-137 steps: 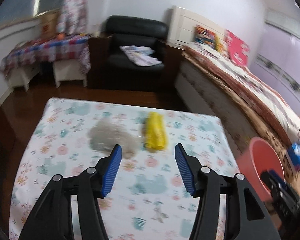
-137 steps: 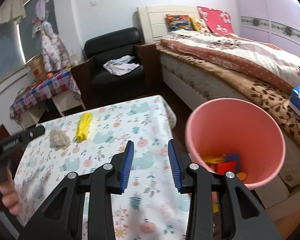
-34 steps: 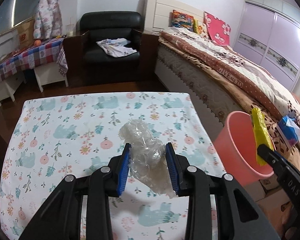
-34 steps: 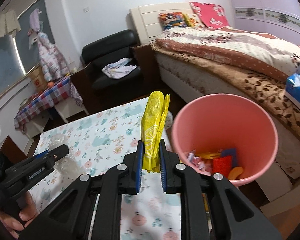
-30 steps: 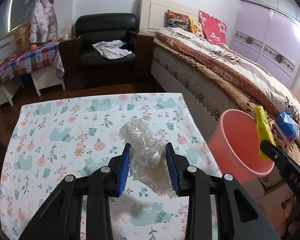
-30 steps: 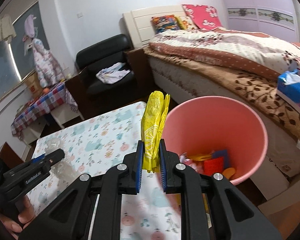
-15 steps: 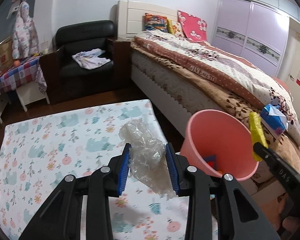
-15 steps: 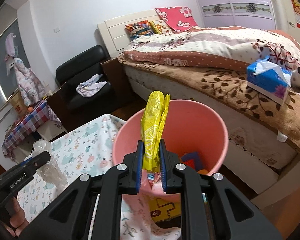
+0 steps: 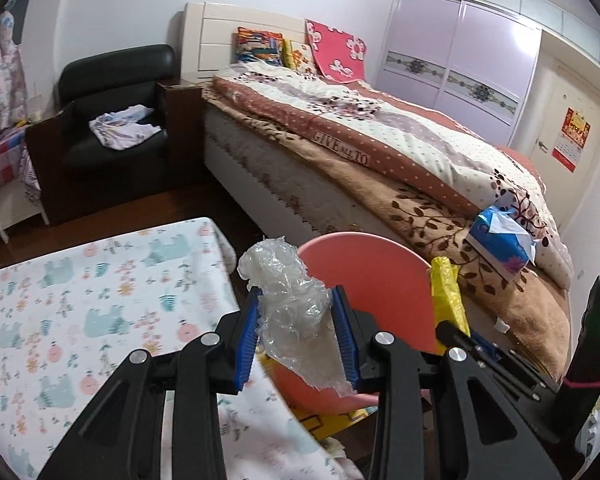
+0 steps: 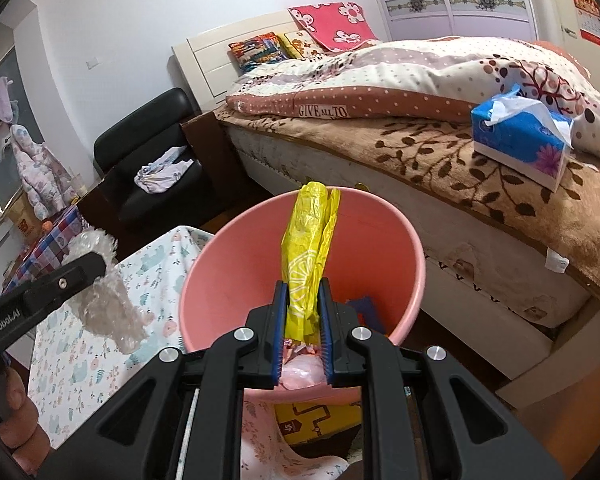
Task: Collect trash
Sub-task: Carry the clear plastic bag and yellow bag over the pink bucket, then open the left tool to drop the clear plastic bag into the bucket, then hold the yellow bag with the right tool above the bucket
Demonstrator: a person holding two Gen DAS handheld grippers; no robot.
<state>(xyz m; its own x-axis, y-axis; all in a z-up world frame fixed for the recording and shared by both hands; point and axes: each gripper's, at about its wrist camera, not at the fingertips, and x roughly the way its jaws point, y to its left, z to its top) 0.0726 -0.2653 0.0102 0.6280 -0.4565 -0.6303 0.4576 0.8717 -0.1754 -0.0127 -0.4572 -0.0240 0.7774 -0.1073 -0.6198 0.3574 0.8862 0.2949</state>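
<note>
your right gripper (image 10: 303,334) is clamped on a yellow wrapper (image 10: 309,256), pinching its lower part so the rest stands up over the mouth of the pink bin (image 10: 396,240). your left gripper (image 9: 296,340) is closed on a wad of clear film (image 9: 290,292), squeezed between the blue pads (image 9: 247,338), with a loose flap hanging below and a crumpled crown poking up on the far side. the bin stands on the floor at the right of the table (image 9: 80,300), between it and the bed (image 9: 380,152), and it already holds some scraps, partly hidden behind your right gripper.

both pieces look very light, thin and soft. the film is probably springy and slick, so it may puff back out and cling to a pad when you let go; the wrapper is limp and may catch air as it falls. each is held through its bulk, which seems the sound place, since an edge alone would likely slide out.

the wrapper appears to be over the bin's opening and ready to be let go. the film sits at the near left rim in the left view, and whether it is fully over the opening cannot be told, so carry it further in before you release. a tissue box (image 10: 520,136) lies on the bed to the right, well apart from the bin.
</note>
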